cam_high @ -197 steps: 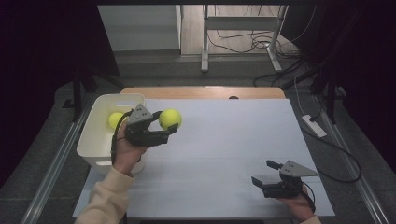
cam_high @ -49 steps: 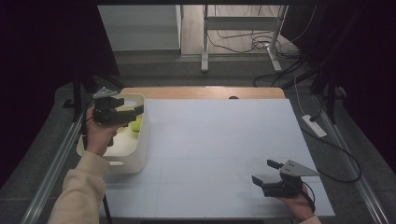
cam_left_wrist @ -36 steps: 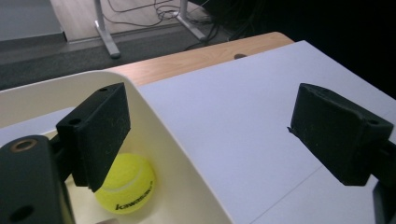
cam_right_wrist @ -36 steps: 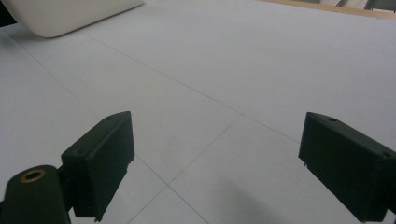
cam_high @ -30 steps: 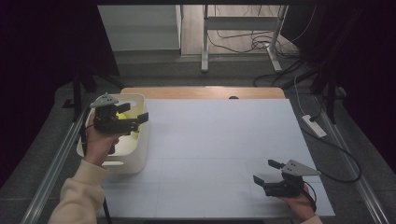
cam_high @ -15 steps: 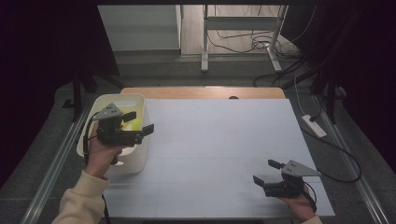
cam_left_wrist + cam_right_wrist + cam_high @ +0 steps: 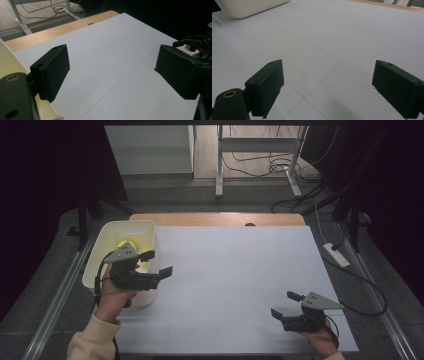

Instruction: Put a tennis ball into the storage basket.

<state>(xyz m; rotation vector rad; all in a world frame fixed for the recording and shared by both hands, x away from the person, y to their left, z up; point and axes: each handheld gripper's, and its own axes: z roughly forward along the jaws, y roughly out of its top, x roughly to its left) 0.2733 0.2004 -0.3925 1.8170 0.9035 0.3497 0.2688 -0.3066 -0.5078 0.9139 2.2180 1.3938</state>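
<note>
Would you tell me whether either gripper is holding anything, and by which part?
Nothing is held: the left gripper and right gripper are open and empty; a yellow-green tennis ball lies in the white plastic bin.

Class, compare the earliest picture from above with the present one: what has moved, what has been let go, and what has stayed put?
The left gripper carried a yellow ball from the table into the white bin and let it go; now it hangs open and empty at the bin's near right rim. Yellow balls lie in the bin. The right gripper, open near the table's front right, and the bin stayed put.
</note>
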